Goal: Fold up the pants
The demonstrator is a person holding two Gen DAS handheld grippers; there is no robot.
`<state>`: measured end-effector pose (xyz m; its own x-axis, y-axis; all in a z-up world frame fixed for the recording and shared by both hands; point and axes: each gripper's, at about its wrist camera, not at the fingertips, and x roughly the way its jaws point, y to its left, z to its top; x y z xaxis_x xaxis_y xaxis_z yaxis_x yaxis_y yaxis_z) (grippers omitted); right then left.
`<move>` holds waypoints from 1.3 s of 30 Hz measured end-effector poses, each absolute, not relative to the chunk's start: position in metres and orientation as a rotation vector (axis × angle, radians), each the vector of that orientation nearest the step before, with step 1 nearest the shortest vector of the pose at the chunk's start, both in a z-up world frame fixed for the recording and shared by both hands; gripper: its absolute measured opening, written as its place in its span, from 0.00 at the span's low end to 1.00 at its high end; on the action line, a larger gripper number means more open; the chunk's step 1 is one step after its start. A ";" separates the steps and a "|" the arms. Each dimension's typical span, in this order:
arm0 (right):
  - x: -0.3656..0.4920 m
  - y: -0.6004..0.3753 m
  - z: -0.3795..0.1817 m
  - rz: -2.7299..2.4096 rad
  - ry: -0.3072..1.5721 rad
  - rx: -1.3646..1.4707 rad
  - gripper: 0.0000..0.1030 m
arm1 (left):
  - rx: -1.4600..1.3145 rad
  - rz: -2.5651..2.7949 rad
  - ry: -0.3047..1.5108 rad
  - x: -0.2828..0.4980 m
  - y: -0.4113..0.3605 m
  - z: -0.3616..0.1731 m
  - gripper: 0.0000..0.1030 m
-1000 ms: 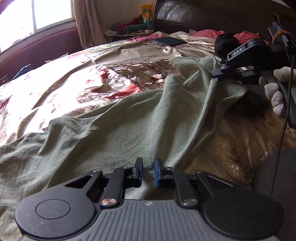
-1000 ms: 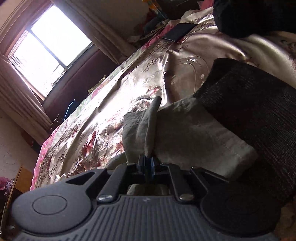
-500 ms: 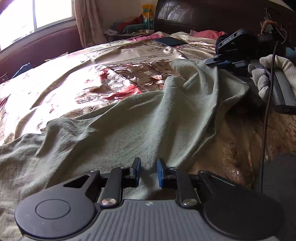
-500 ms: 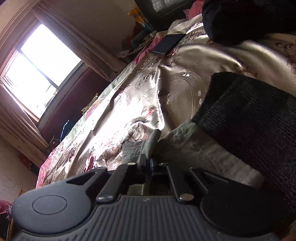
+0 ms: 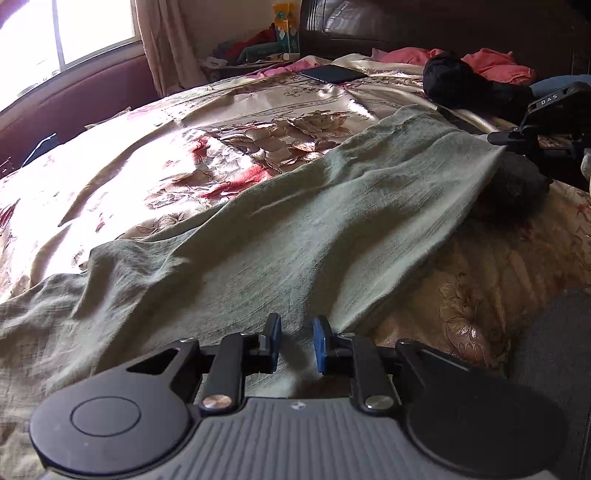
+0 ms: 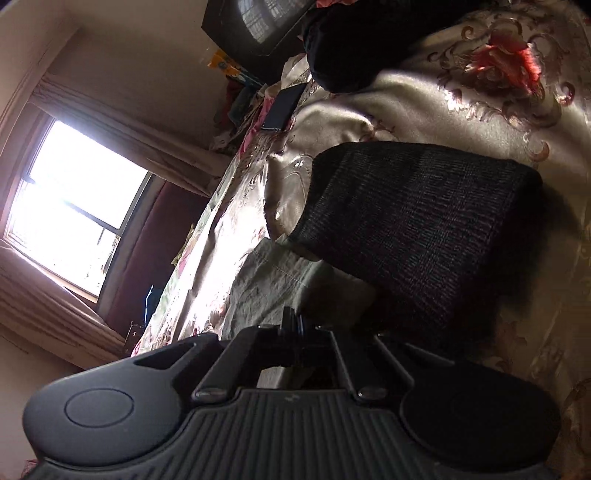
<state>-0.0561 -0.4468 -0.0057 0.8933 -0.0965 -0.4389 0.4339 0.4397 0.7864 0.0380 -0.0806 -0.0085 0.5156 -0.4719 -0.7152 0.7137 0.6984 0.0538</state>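
- grey-green pants (image 5: 280,229) lie spread across a floral bedspread (image 5: 155,162).
- left gripper (image 5: 296,345) jaws slightly apart over the pants' near edge.
- right gripper (image 6: 293,321) jaws together, gripping nothing visible, beside a dark knit cloth (image 6: 413,221).

A bedroom lit by daylight from one window, with a large bed filling most of the view.

The bed (image 5: 229,122) is covered with a shiny cream satin bedspread (image 5: 110,192) printed with red and gold flowers, and sunlight glares off its left part. A bright window (image 5: 66,33) sits in the far left wall, with a beige curtain (image 5: 162,44) hanging at its right edge and a dark red padded ledge (image 5: 81,99) below it. A dark leather headboard (image 5: 406,26) stands at the far end. Beside it a cluttered bedside surface (image 5: 258,55) holds a yellow carton (image 5: 286,26). The wall (image 6: 140,62) is plain cream.
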 end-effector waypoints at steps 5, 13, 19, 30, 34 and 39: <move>-0.048 -0.453 -0.008 -0.334 0.397 1.044 0.08 | 0.392 -0.731 0.730 0.037 -0.084 -0.009 0.32; -0.077 -0.467 -0.016 -0.396 0.383 1.115 0.28 | 0.403 -0.739 0.726 0.035 -0.088 -0.009 0.32; -0.076 -0.468 -0.035 -0.372 0.369 1.216 0.37 | 0.406 -0.742 0.723 0.035 -0.087 -0.010 0.32; -0.043 -0.471 -0.048 -0.273 0.316 1.258 0.44 | 0.395 -0.741 0.723 0.035 -0.087 -0.010 0.33; -0.054 -0.468 -0.052 -0.288 0.303 1.238 0.38 | 0.395 -0.742 0.723 0.035 -0.086 -0.009 0.34; -0.064 -0.472 -0.053 -0.334 0.274 1.215 0.37 | 0.397 -0.741 0.721 0.035 -0.087 -0.010 0.35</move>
